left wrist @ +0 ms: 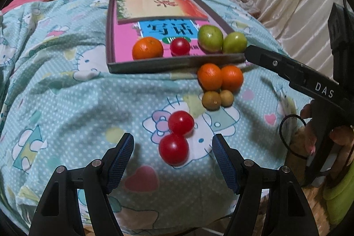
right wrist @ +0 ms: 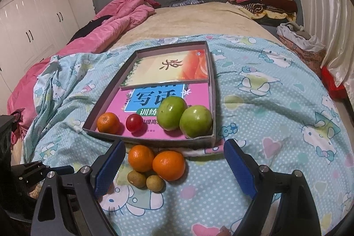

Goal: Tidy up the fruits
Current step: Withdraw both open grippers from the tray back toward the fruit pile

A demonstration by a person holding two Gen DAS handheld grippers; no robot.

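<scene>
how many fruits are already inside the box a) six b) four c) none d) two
b, the box holds one orange, one small tomato and two green fruits along its near edge; the other fruits lie outside on the bedsheet.

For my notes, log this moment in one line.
left gripper: open over tomatoes | right gripper: open over oranges | tray: four fruits
</scene>
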